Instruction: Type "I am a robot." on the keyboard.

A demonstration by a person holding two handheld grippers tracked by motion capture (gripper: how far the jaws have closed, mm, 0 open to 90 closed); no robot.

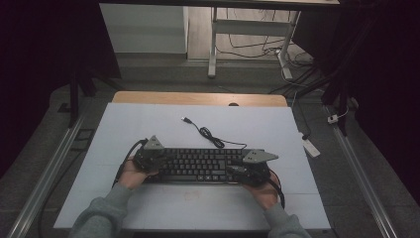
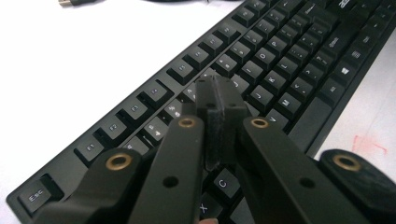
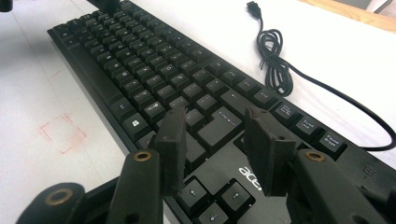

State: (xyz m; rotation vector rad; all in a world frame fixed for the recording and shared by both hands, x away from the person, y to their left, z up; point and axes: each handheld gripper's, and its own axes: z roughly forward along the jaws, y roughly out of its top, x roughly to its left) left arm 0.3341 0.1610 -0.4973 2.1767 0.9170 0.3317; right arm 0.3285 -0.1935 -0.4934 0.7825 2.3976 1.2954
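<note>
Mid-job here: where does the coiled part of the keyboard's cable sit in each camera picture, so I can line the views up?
High view: coiled cable lies on the white table just beyond the keyboard, about its middle.
Left gripper view: I cannot make out the coil along the top edge.
Right gripper view: upper right, beyond the function keys.
Shared landmark: the keyboard.

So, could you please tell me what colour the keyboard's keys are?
The keyboard keys are black with white legends, clearest in the right gripper view.
</note>
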